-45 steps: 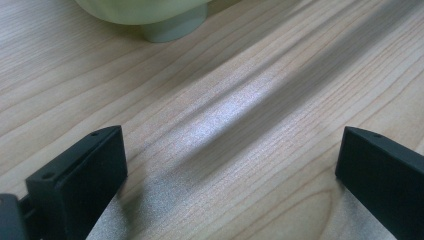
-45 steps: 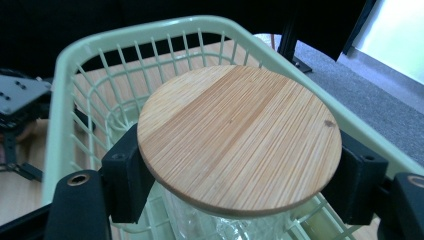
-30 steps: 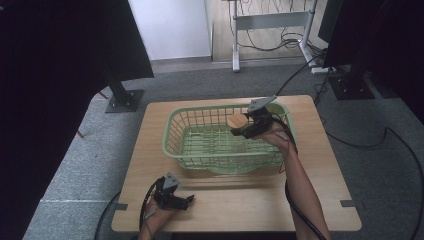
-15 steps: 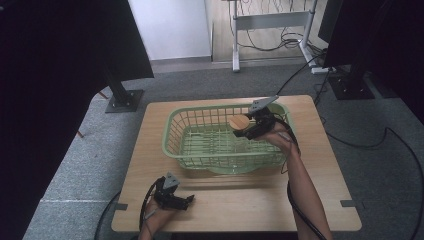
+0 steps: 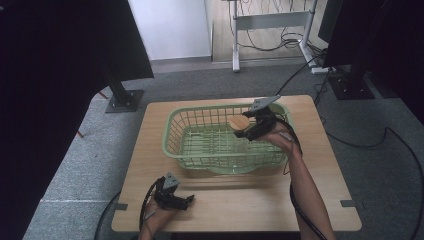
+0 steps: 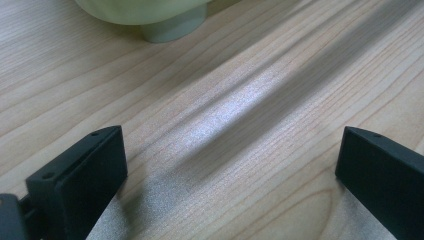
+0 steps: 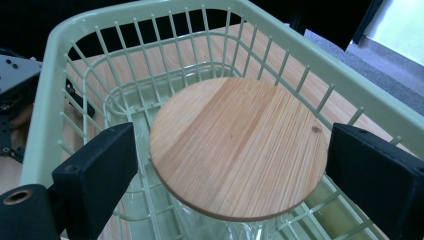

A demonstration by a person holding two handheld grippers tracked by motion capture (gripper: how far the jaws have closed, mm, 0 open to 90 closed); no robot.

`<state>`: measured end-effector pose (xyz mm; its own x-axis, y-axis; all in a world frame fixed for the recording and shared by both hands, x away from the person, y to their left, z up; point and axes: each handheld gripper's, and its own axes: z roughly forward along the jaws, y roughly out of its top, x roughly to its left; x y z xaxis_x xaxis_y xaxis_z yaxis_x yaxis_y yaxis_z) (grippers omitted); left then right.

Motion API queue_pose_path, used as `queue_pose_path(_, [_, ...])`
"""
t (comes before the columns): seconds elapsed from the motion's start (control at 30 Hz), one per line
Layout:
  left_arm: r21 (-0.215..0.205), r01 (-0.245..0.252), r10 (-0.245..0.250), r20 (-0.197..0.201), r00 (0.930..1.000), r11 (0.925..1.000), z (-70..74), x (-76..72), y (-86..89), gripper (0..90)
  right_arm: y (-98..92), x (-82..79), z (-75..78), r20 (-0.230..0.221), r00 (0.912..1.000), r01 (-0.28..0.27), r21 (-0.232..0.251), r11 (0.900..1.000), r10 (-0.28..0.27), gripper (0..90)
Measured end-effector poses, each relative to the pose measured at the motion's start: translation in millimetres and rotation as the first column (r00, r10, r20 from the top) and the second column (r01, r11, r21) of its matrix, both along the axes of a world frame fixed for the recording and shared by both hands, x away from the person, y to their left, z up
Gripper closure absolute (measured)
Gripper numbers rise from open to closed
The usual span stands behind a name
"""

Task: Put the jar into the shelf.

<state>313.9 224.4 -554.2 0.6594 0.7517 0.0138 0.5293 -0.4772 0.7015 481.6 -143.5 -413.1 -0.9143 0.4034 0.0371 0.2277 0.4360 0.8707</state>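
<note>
- Holding a glass jar with a round wooden lid (image 7: 237, 147) inside the green basket (image 5: 172, 131), we judge the step in hand to be setting the jar down or lifting it out; we cannot tell which.
- Our right gripper (image 7: 235, 165) has its jaws wide, one on each side of the lid, seemingly pressed against the jar just beneath it, so it looks clamped on the jar.
- The jar hangs near the basket's far right corner, its lid about level with the rim.
- For the next move we would keep the jar upright and clear of the wire wall (image 7: 280, 65) just beside it.
- Our left gripper (image 5: 186, 201) rests on the table (image 6: 240, 100) near its front left edge, jaws well apart, holding nothing, with the basket's foot (image 6: 172, 27) ahead.
</note>
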Motion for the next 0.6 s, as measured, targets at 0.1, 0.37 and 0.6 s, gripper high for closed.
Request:
queue_pose_path(0.1, [0.000,0.000,0.000,0.000,1.0000,1.0000,0.0,0.0,0.0,0.0,-0.9,-3.1,2.6,0.009,0.9999,-0.006,0.011,1.000,0.006,6.5])
queue_pose_path(0.37, [-0.001,0.000,0.000,0.001,1.0000,1.0000,-0.1,0.0,-0.1,0.0,-1.7,-11.3,9.0,0.035,0.9994,0.003,0.010,1.000,-0.003,6.2])
queue_pose_path(0.6, [-0.001,0.000,0.000,0.001,1.0000,1.0000,-0.1,0.0,-0.1,0.0,-7.3,-17.0,12.9,0.047,0.9989,0.008,0.029,1.000,-0.009,6.7])
